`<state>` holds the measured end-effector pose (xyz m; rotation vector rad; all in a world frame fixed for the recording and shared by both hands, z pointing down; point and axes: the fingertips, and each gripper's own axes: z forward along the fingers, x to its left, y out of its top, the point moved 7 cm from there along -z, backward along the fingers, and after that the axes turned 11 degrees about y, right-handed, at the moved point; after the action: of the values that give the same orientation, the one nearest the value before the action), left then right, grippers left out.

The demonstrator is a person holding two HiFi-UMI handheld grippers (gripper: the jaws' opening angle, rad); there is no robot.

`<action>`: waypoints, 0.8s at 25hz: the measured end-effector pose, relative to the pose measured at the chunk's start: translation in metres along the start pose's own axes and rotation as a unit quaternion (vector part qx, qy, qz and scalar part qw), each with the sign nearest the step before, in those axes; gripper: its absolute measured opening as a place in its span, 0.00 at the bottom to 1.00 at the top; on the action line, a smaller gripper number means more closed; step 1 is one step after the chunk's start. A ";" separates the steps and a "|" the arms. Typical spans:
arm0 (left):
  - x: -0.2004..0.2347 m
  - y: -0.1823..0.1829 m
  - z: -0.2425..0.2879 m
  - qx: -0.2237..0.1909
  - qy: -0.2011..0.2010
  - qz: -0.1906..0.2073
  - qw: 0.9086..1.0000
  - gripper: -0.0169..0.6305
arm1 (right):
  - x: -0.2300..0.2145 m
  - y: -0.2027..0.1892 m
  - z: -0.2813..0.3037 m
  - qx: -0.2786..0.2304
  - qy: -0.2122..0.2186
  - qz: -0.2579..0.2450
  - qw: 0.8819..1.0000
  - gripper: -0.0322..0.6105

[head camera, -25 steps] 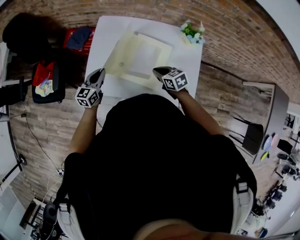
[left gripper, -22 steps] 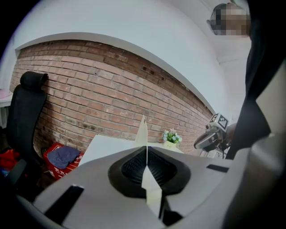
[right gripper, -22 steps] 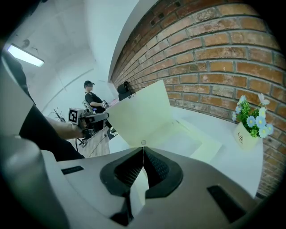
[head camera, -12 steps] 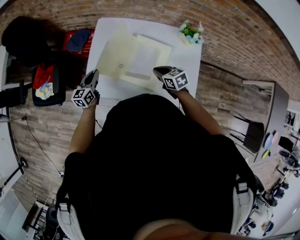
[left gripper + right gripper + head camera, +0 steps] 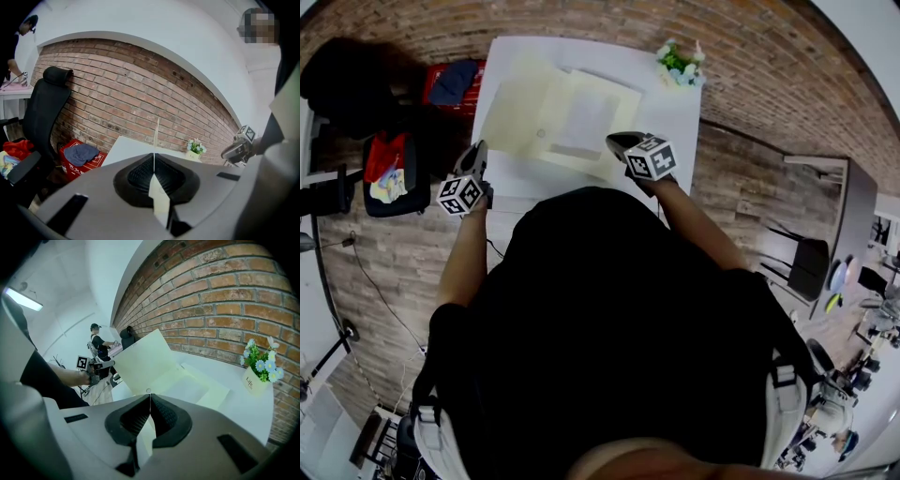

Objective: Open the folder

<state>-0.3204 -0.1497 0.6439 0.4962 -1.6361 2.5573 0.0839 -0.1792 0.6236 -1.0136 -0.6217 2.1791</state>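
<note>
A pale yellow folder [image 5: 548,141] lies on the white table [image 5: 675,117], a white sheet [image 5: 586,117] showing inside it. Its front cover [image 5: 511,117] is swung out to the left and stands raised off the table in the right gripper view [image 5: 145,359]. My left gripper [image 5: 475,152] is shut on the cover's free edge, seen edge-on as a thin sheet [image 5: 156,136] between the pads. My right gripper [image 5: 615,142] is shut on the folder's near edge [image 5: 148,391] and pins the lower half down. The jaws of each meet on the paper.
A small pot of flowers [image 5: 680,64] stands at the table's far right corner. Left of the table sit a red box with blue cloth [image 5: 450,80], a black office chair [image 5: 342,75] and a bag [image 5: 389,169]. A brick wall runs behind.
My left gripper has moved left and down with the cover in its grip, and the cover has swung wider open to the left. The right gripper has stayed where it was.
</note>
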 end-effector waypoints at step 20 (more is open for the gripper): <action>0.062 -0.032 0.000 0.048 0.058 -0.054 0.996 0.05 | 0.005 0.001 -0.009 -0.008 -0.020 0.008 1.000 0.09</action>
<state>-0.3717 -0.1435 0.6904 0.4209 -1.4137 2.5429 0.0884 -0.1749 0.6146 -0.9879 -0.6526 2.2175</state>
